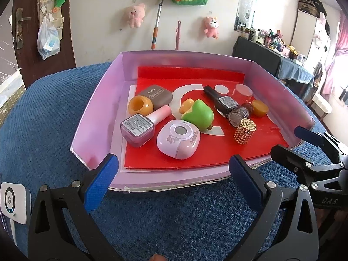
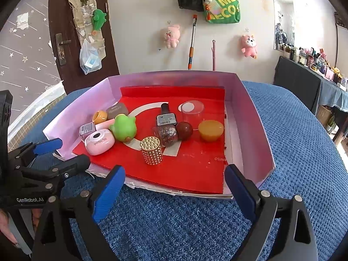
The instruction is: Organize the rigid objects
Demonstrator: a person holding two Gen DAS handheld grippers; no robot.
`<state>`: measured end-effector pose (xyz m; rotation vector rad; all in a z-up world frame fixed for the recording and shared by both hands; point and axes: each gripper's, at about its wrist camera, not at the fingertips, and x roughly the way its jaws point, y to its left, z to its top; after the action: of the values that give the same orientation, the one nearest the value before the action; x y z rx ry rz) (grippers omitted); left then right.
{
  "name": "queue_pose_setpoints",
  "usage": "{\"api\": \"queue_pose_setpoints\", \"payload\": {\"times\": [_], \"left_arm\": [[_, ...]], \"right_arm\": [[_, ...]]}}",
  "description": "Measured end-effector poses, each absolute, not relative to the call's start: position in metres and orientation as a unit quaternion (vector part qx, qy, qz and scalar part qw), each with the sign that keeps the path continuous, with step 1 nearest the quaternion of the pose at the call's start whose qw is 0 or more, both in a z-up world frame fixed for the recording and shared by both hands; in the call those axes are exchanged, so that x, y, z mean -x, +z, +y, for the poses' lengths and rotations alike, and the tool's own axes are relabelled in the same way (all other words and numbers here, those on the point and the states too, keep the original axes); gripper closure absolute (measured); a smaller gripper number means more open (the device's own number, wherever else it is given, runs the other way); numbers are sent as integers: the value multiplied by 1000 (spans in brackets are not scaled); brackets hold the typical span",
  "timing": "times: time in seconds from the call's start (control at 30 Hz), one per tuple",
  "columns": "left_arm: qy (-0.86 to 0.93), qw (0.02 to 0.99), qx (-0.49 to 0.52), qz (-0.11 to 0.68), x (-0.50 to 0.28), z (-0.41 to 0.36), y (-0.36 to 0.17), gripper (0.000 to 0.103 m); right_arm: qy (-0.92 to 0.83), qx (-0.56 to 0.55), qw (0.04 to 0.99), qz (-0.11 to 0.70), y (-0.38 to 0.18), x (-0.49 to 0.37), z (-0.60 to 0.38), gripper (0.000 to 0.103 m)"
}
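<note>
A pink-walled tray [image 1: 95,113] [image 2: 250,117] with a red floor sits on the blue cloth. It holds a pink round case [image 1: 178,139] [image 2: 99,141], a green toy [image 1: 199,114] [image 2: 123,127], a gold studded cap [image 1: 244,131] [image 2: 151,150], a pink polish bottle [image 1: 139,127], a dark polish bottle [image 1: 221,101] [image 2: 166,116], a glitter bottle [image 2: 167,133], an orange jar [image 1: 140,106] and an orange lid [image 2: 211,130]. My left gripper [image 1: 174,174] is open and empty before the tray's near edge. My right gripper [image 2: 175,182] is open and empty there too.
A grey compact [image 1: 156,94] and a clear cup [image 2: 192,111] lie toward the tray's back. A white device [image 1: 13,202] lies on the cloth at my left. The right gripper shows in the left wrist view [image 1: 304,143]. A cluttered dresser [image 1: 271,52] stands at the right.
</note>
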<state>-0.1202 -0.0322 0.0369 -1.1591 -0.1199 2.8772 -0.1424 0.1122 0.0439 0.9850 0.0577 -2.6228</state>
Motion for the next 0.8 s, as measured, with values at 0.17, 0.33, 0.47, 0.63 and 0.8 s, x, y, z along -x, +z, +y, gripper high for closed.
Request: {"api": "queue_pose_setpoints", "payload": {"times": [0.17,0.33,0.47,0.63,0.8], "left_arm": [[925,22,378,-43,121,-33,35,0],[924,25,380,-46,121,-34,34,0],[923,25,380,-44,121,-35,33,0],[923,25,382,-44,121,-34,33,0],[923,24,382,-39,121,-33,33,0]], "right_arm": [[-923,-346,170,24,43,141,110,5],[-922,-345,172,24,43,141,108,2],[-922,-346,174,23,43,140,108,1],[-921,-346,176,19,43,140,108,1],[-921,-347,177,17,43,140,108,0]]}}
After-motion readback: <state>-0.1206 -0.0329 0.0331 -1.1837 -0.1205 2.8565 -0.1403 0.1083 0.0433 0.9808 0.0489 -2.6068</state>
